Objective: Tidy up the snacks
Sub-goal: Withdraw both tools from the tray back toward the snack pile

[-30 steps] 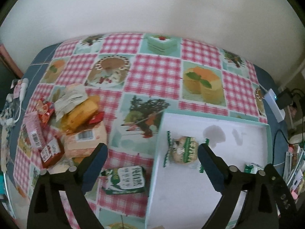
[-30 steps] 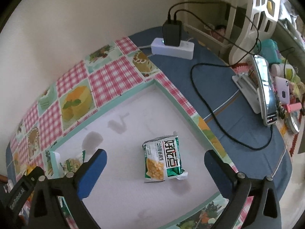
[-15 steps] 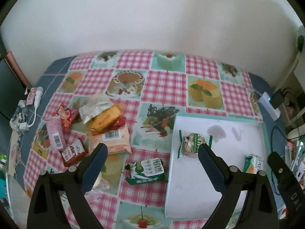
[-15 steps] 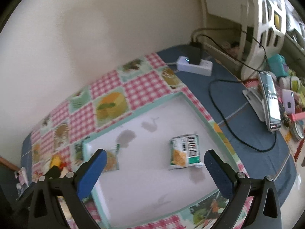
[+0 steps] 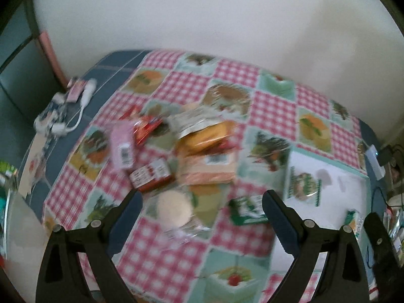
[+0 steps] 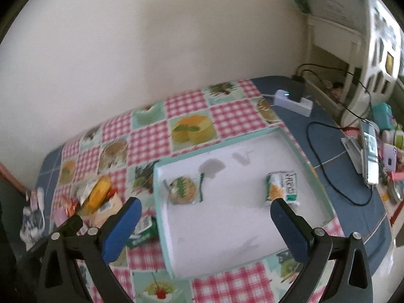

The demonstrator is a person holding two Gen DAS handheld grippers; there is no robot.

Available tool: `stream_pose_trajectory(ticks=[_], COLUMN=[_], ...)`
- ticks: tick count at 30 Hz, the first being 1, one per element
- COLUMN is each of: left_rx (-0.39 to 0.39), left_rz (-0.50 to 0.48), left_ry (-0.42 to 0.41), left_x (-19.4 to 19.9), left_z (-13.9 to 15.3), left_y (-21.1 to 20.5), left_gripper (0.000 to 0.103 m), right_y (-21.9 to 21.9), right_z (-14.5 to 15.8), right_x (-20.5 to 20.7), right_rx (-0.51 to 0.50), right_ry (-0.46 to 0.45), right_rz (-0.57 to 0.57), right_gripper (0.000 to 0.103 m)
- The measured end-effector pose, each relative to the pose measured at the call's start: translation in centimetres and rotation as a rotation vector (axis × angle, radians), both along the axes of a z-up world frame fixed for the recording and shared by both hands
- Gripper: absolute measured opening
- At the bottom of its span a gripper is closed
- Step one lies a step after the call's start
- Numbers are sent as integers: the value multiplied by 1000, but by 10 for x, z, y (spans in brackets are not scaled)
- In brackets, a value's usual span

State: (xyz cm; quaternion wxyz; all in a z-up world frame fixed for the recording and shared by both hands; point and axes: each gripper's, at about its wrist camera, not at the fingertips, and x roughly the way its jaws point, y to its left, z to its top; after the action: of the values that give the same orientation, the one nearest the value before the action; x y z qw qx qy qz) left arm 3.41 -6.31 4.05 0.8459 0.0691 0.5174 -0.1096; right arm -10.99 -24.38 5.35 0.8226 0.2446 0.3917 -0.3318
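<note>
Up above the bench (image 5: 275,106), both grippers hang with fingers spread wide and nothing between them. Beyond the left gripper (image 5: 202,209) lies the snack pile (image 5: 202,146), blurred; a round pale snack (image 5: 174,208) sits just ahead between its fingers, and a green packet (image 5: 248,210) lies near its right finger. Ahead of the right gripper (image 6: 205,217) is the white tray (image 6: 227,227), holding a round green-wrapped snack (image 6: 184,189) toward the left finger and a green corn packet (image 6: 281,185) just beyond the right finger.
</note>
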Motion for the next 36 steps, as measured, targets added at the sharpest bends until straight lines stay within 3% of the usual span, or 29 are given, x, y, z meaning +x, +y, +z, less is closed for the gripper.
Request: stream_pose_trajectory(ticks=[8,17,21,25,30,36], left_rx=[1,-24,-35,-56,-126,-74], left_rz=[86,148,161,166,197,180], left_ry=[91,186,250,308,371,390], left_x=[18,40,47,52,54,55], left_z=[-21,-44,-59,-73,-84,-95], left_y=[43,72,78,78,78,62], left_gripper=[96,96,96,96,96,96], right_y=[36,48,57,64,61,50], right_z=[-36,-74,-90,-99,-102,-105], right_x=[36,62,72,79,81,77], right_rx=[66,182,227,210,201,223], right_ry=[151,218,253,302,310,312], right_rz=[135,168,181,191,184,147], right_gripper=[103,103,103,103,103,103])
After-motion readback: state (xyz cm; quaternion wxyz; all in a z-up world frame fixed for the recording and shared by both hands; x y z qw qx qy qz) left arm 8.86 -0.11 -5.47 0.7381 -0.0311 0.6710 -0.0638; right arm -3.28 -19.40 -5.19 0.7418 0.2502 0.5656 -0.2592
